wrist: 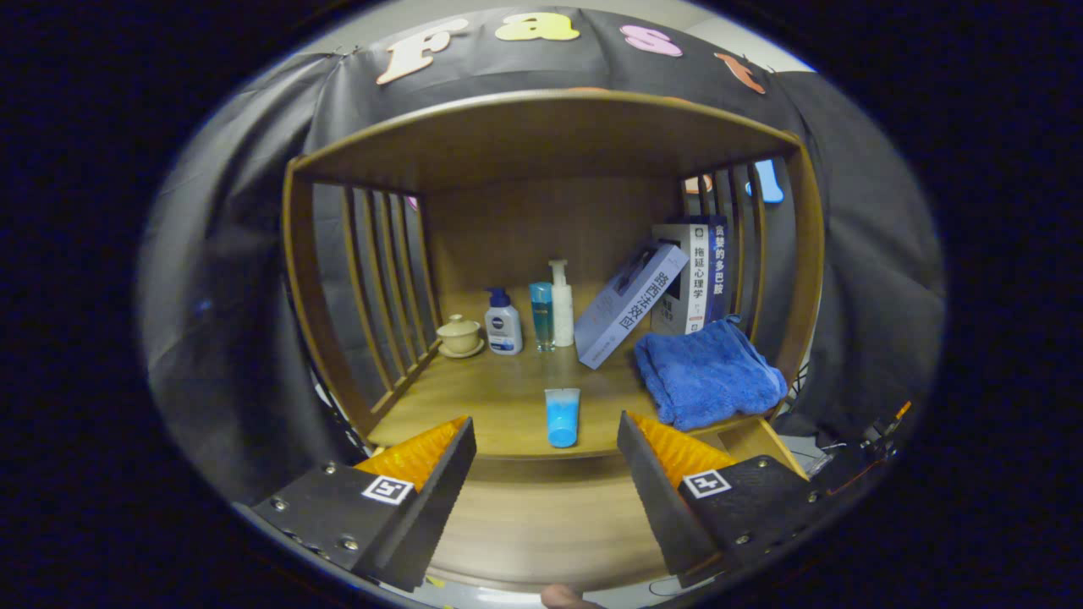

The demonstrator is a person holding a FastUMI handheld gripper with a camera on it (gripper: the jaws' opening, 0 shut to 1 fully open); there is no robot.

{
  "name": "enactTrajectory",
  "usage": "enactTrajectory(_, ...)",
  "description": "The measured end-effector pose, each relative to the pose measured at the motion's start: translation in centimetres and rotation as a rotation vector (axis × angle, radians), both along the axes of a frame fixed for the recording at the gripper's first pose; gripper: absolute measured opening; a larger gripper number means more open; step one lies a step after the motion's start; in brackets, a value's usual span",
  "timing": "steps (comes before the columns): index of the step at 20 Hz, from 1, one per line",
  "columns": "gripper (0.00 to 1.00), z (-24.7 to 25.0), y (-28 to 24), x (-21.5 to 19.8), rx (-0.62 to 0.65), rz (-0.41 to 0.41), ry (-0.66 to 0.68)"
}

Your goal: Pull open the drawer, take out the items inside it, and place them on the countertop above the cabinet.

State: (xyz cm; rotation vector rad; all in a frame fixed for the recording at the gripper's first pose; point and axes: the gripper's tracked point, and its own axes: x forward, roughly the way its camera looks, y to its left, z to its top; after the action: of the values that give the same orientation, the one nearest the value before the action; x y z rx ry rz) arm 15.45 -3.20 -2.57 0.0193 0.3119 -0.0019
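Note:
My gripper is open, its fingers spread wide in front of a wooden cabinet. Just beyond the fingertips, between them, a small blue tube lies on the countertop close to its front edge; neither finger touches it. A folded blue towel rests on the countertop's right front corner, beyond the right finger. Below the countertop's edge, between the fingers, bare wood of the drawer shows; I cannot tell whether it is the drawer's inside or its front.
At the back of the countertop stand a lidded cup on a saucer, a white pump bottle, a blue bottle and a tall white dispenser. A leaning book rests against upright books. Slatted wooden sides and a top shelf enclose the space.

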Motion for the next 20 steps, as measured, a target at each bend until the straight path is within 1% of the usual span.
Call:
enactTrajectory(4,1.0,2.4,-1.1,-4.9,0.031,-0.019,-0.062)
enactTrajectory(6,1.0,3.3,-2.5,-6.7,0.048,-0.048,-0.107)
enactTrajectory(7,0.99,3.2,-2.7,-7.6,0.054,-0.037,-0.106)
enactTrajectory(9,0.99,2.4,-2.8,-9.2,0.068,-0.006,-0.095)
enactTrajectory(12,1.0,0.9,-3.8,-10.8,0.045,0.009,-0.109)
enactTrajectory(16,1.0,-2.0,-4.4,-12.8,0.029,0.011,-0.137)
enactTrajectory(20,1.0,-5.8,-4.5,-13.7,0.028,0.012,-0.153)
